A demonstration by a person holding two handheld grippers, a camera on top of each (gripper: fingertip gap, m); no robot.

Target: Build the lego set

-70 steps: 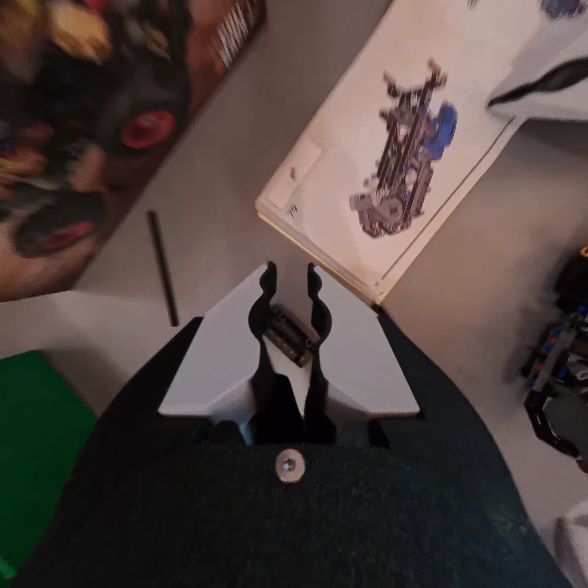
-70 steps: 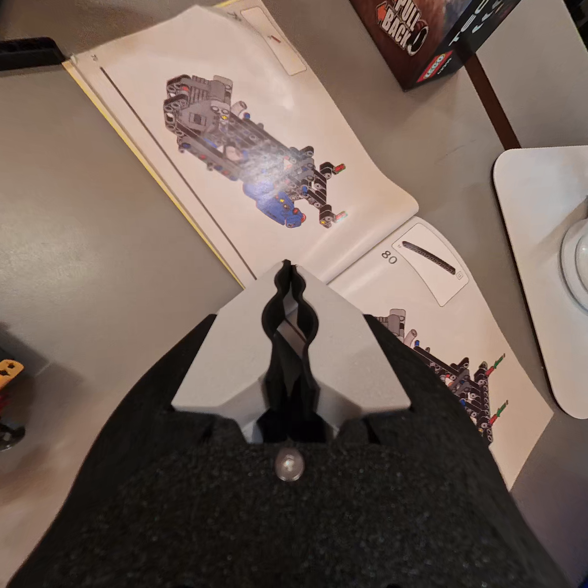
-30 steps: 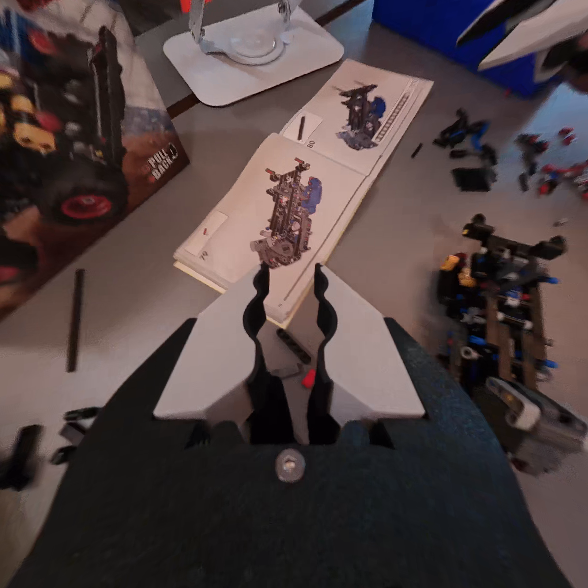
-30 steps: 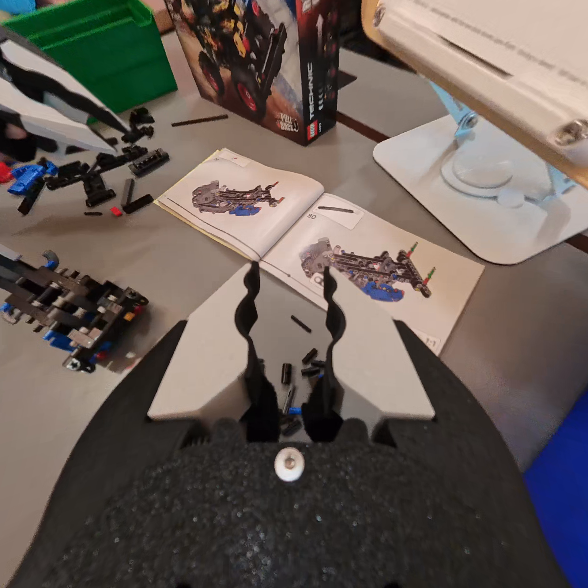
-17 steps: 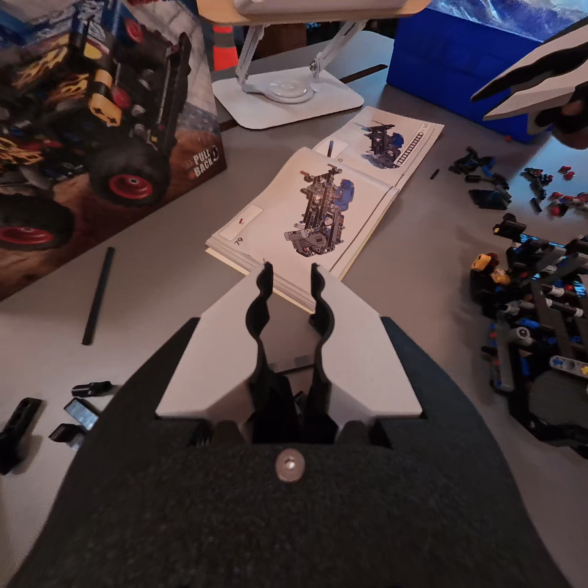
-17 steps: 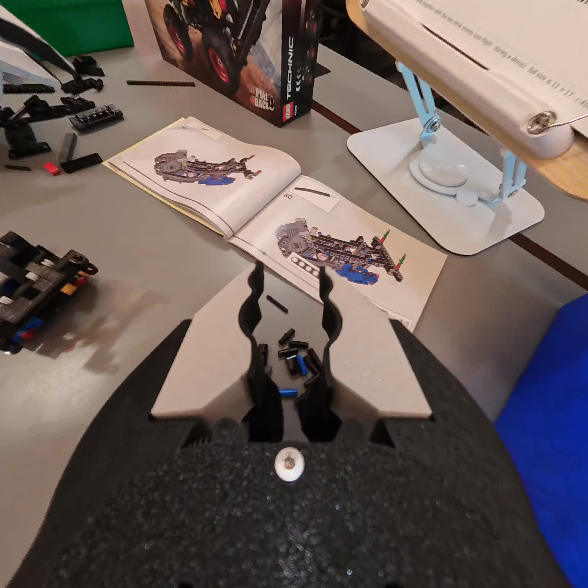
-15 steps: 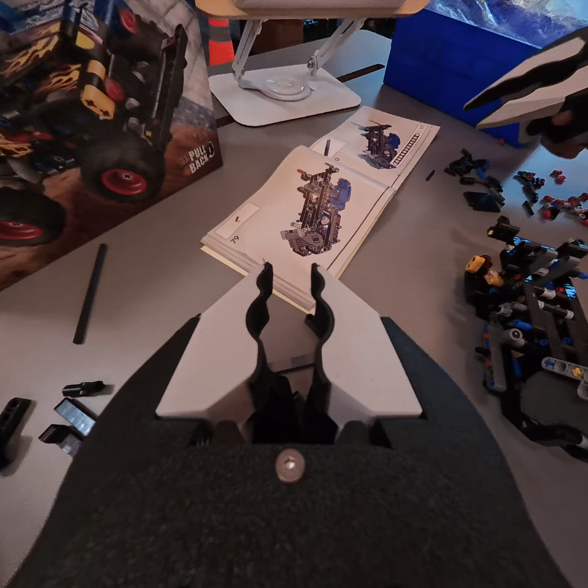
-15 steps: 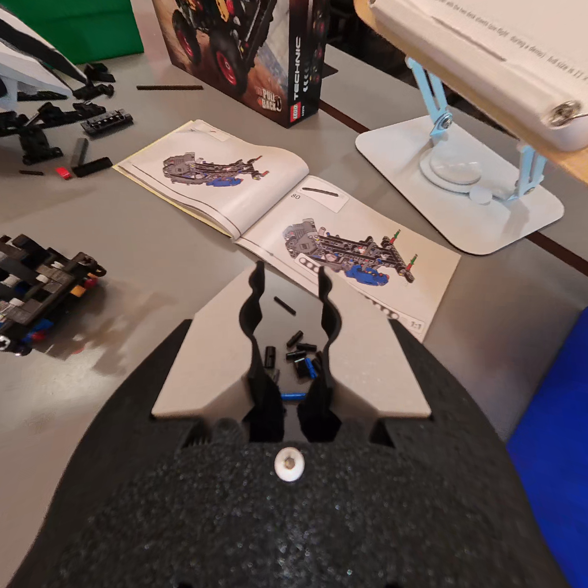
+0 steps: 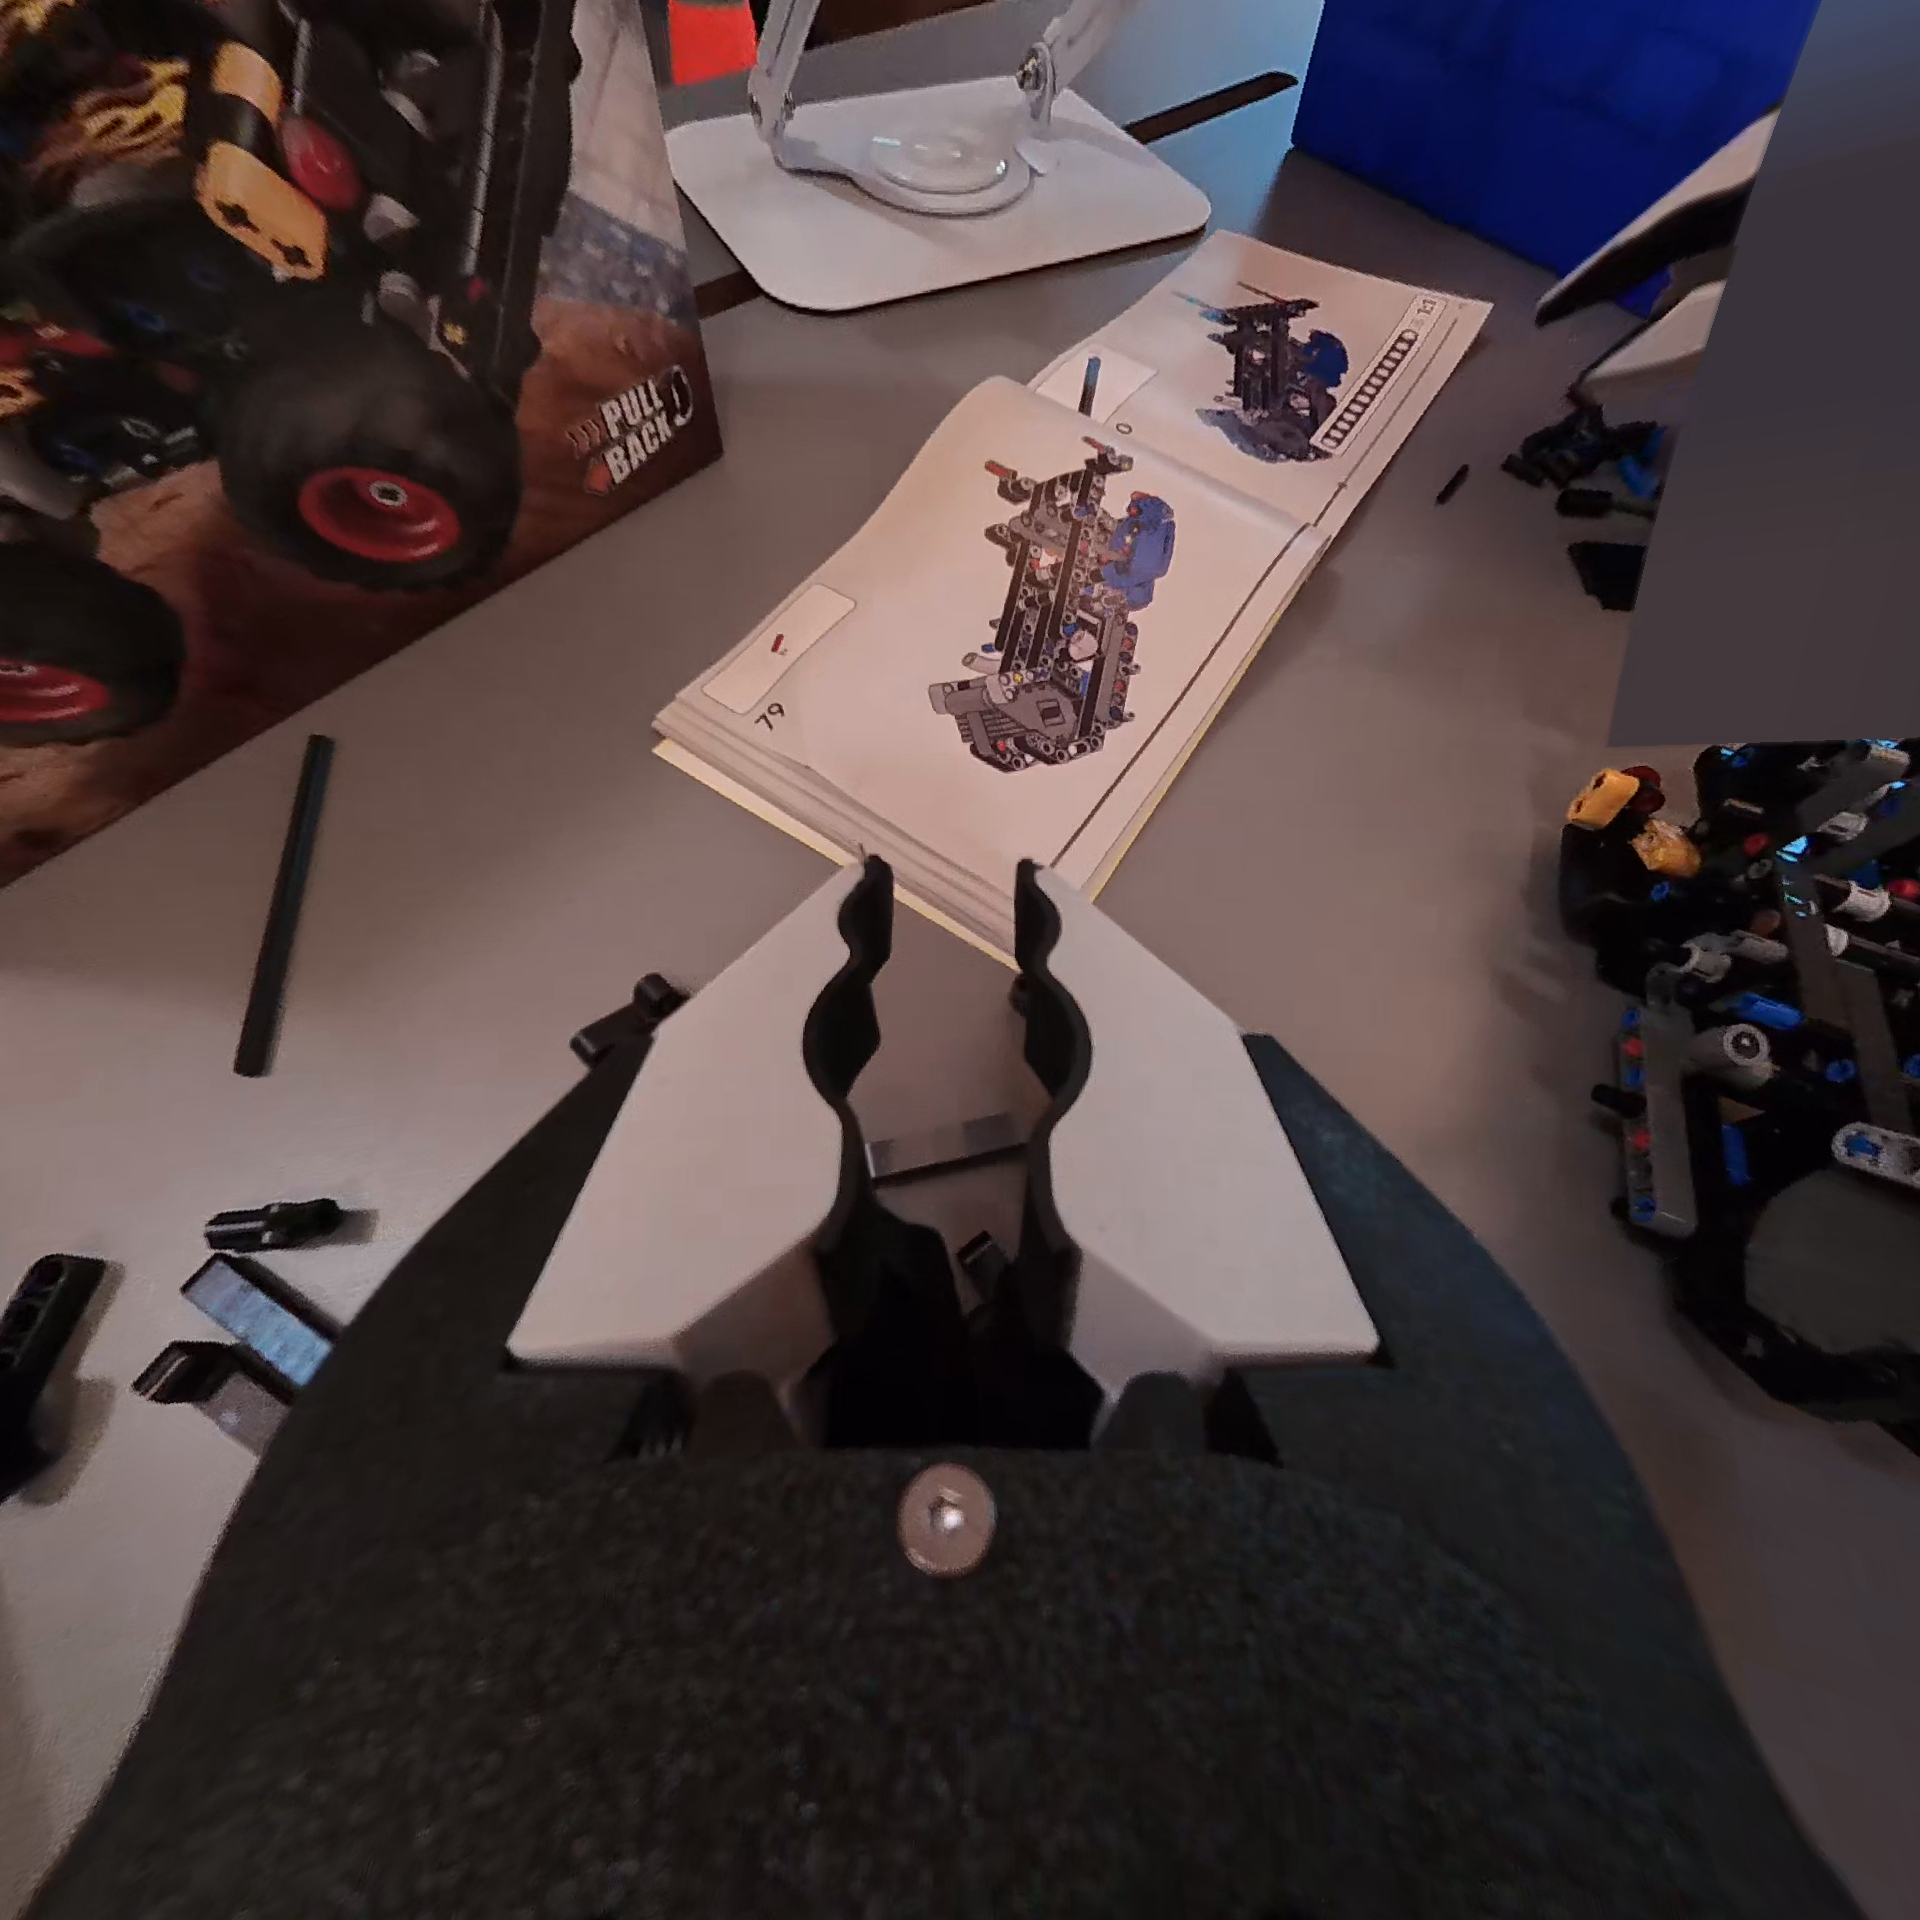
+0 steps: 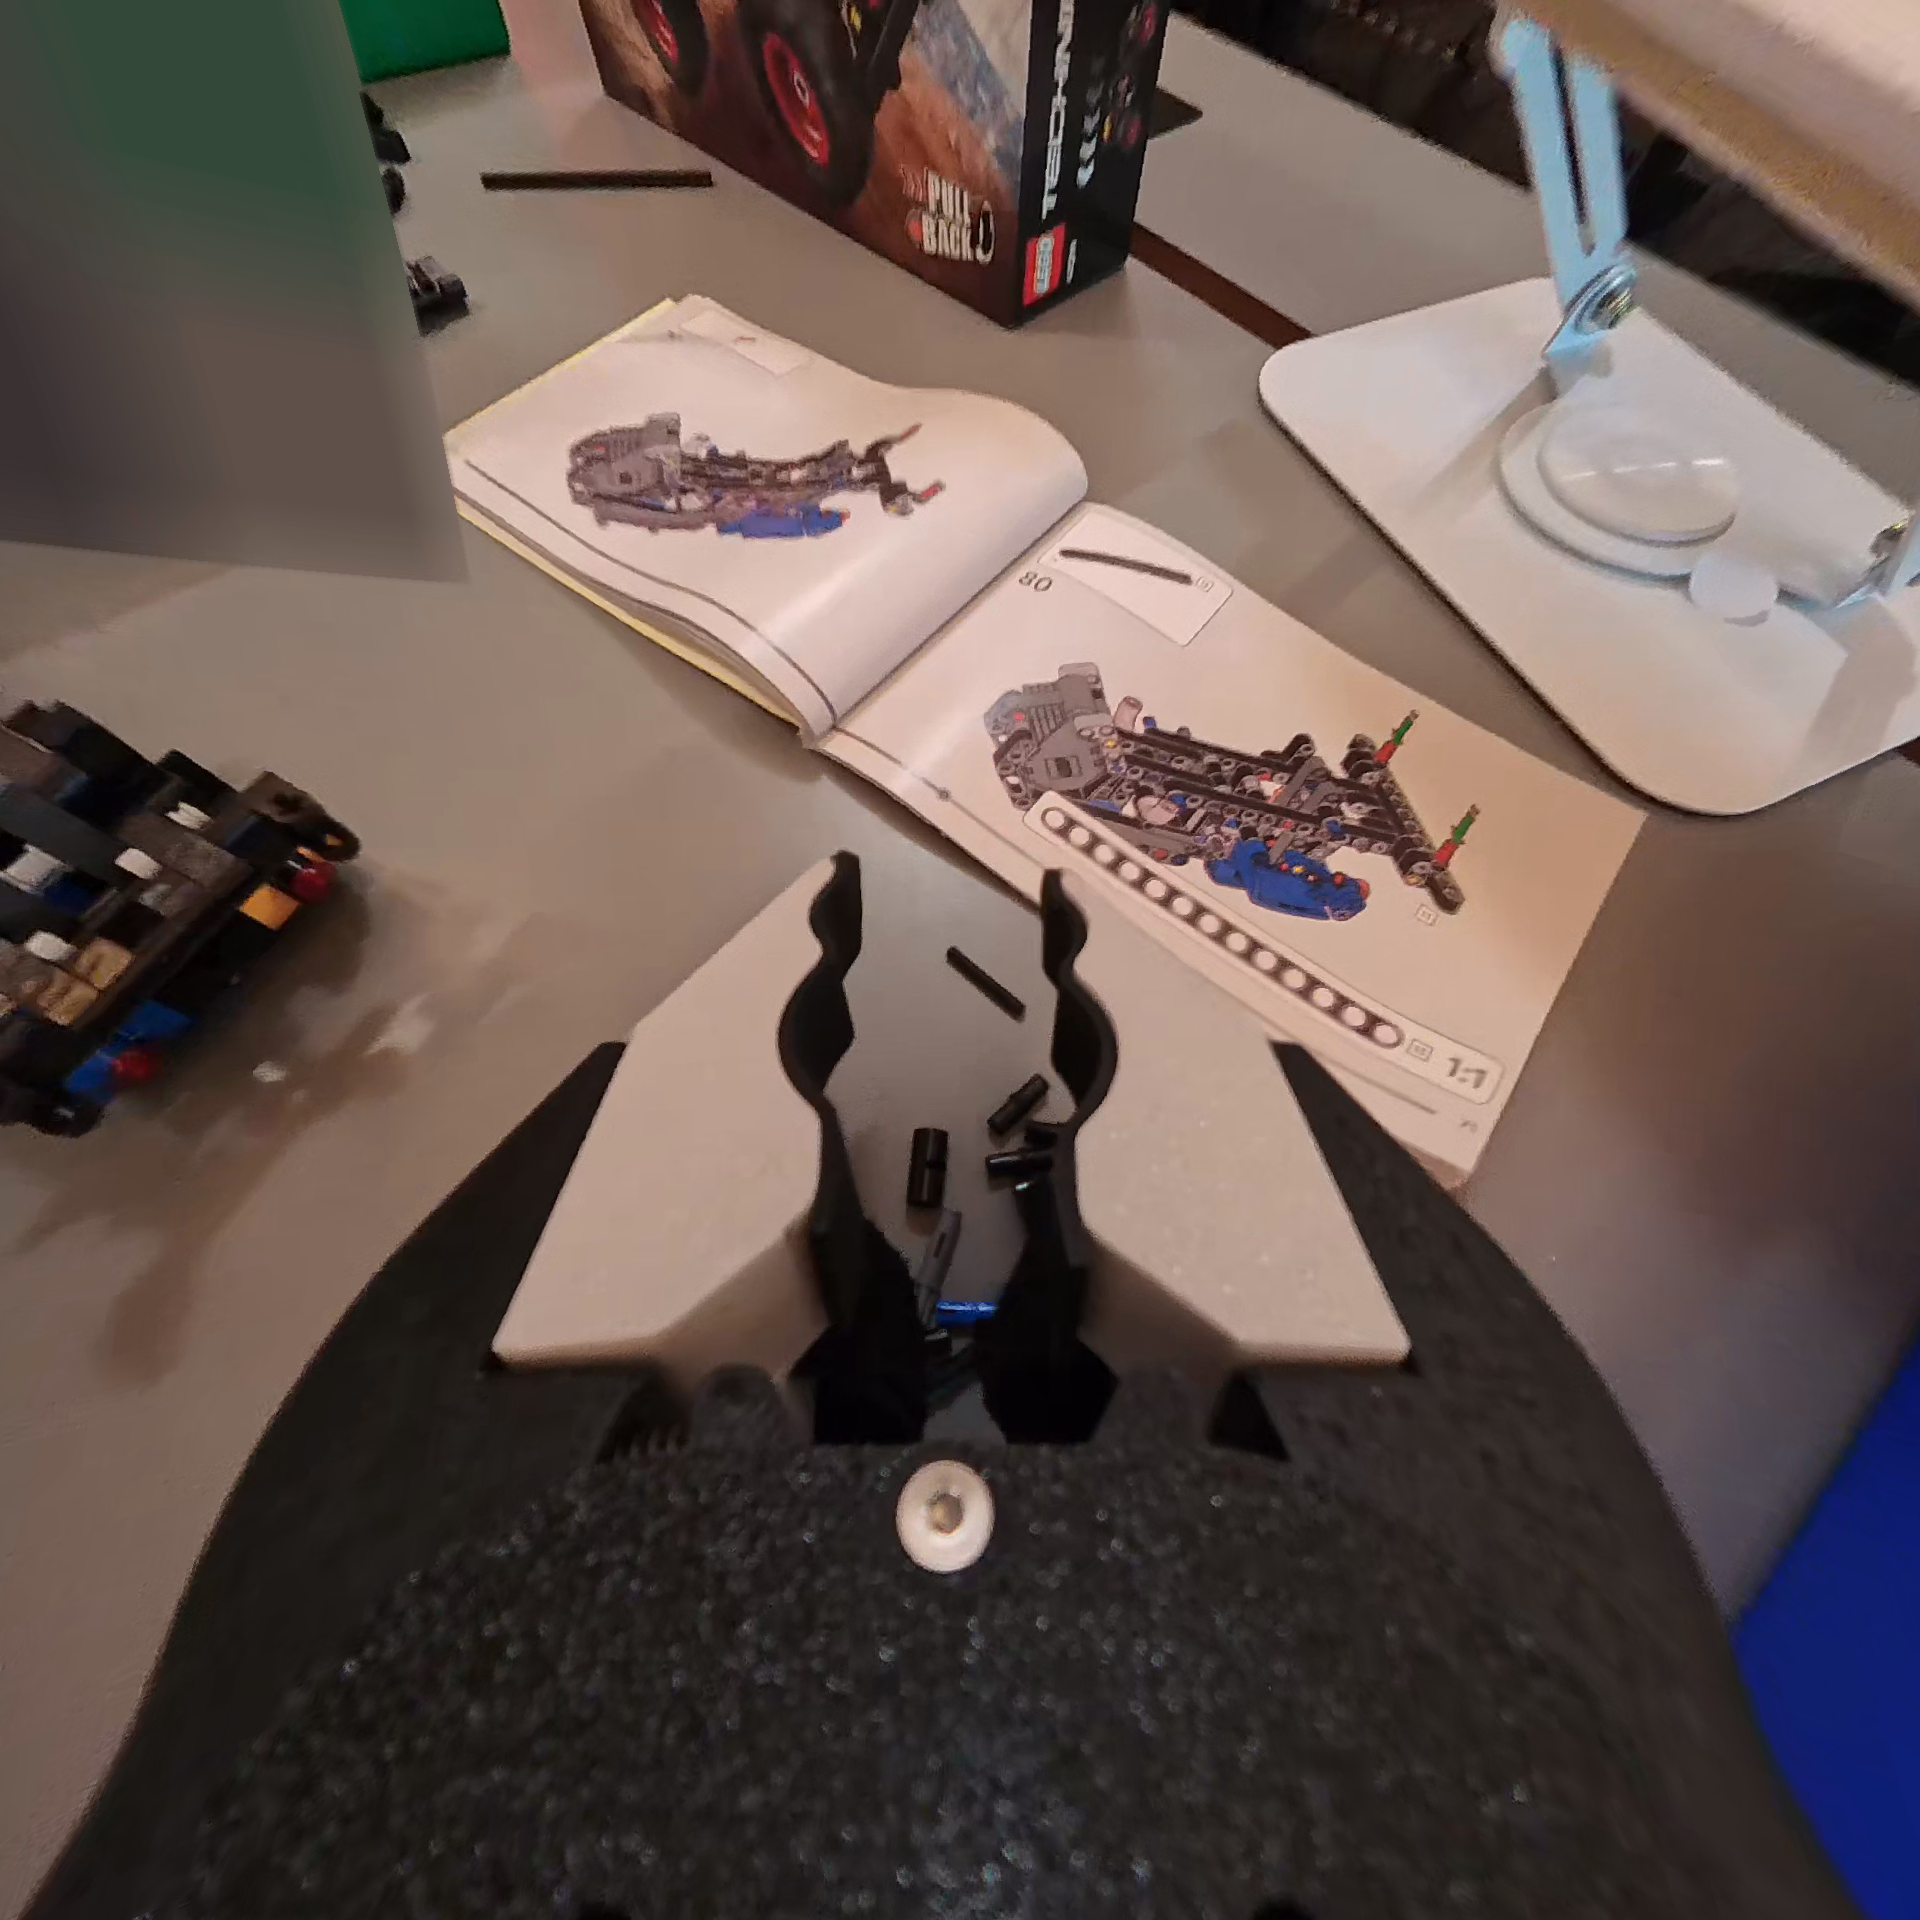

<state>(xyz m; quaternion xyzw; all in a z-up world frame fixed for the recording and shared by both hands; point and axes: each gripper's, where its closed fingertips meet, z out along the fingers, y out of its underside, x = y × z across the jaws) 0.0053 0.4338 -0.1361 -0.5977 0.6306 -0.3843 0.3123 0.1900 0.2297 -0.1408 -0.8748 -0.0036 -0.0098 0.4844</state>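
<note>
The half-built black, grey and blue lego chassis (image 9: 1766, 997) lies at the right of the left wrist view and at the left edge of the right wrist view (image 10: 135, 883). The open instruction booklet (image 9: 1039, 623) lies ahead of both grippers, also in the right wrist view (image 10: 935, 623). My left gripper (image 9: 945, 878) is open and empty above the table, over a flat black piece (image 9: 940, 1148). My right gripper (image 10: 945, 883) is open and empty over several small black pins (image 10: 1013, 1107) and a blue pin (image 10: 961, 1309).
The lego box (image 9: 260, 343) stands at the left. A long black axle (image 9: 283, 904) and loose black pieces (image 9: 249, 1320) lie on the grey table. A white stand base (image 10: 1610, 540) sits at the back. A blue bin (image 9: 1538, 114) and more loose pieces (image 9: 1579, 457) are at the right. Tip to tip, the grippers are about 30 cm apart. The flat black piece (image 9: 940, 1148) is about 7 cm from my left fingertips and 30 cm from my right. The blue pin (image 10: 961, 1309) is about 9 cm from my right fingertips and 35 cm from my left.
Both grippers rose away from the booklet and opened; the left let go of a small black piece. In the last half second the views shifted only slightly.
</note>
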